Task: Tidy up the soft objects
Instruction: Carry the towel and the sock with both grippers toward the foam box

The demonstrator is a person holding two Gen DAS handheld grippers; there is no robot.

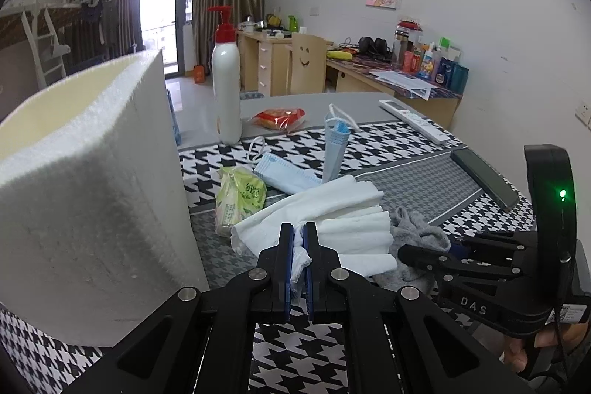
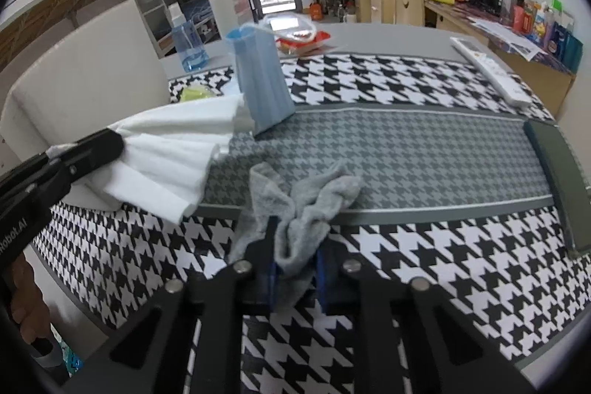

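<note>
Here the right gripper (image 2: 295, 264) pinches the grey sock (image 2: 306, 202), bunched between its fingers and trailing ahead, while the left gripper (image 1: 299, 239), clamping the white tissues (image 1: 332, 213), sits nearer the foam box (image 1: 92, 172) at its left.

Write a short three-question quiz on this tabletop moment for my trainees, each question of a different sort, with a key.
1. True or false: the left claw is shut on the white cloth.
2. Multiple choice: what lies between the fingers of the right claw? A) a blue face mask B) the grey sock C) a remote control
3. Fill in: the tall white foam box stands to the ____ of the white cloth in the left wrist view.

Key: 1 true; 2 B; 3 left
</note>
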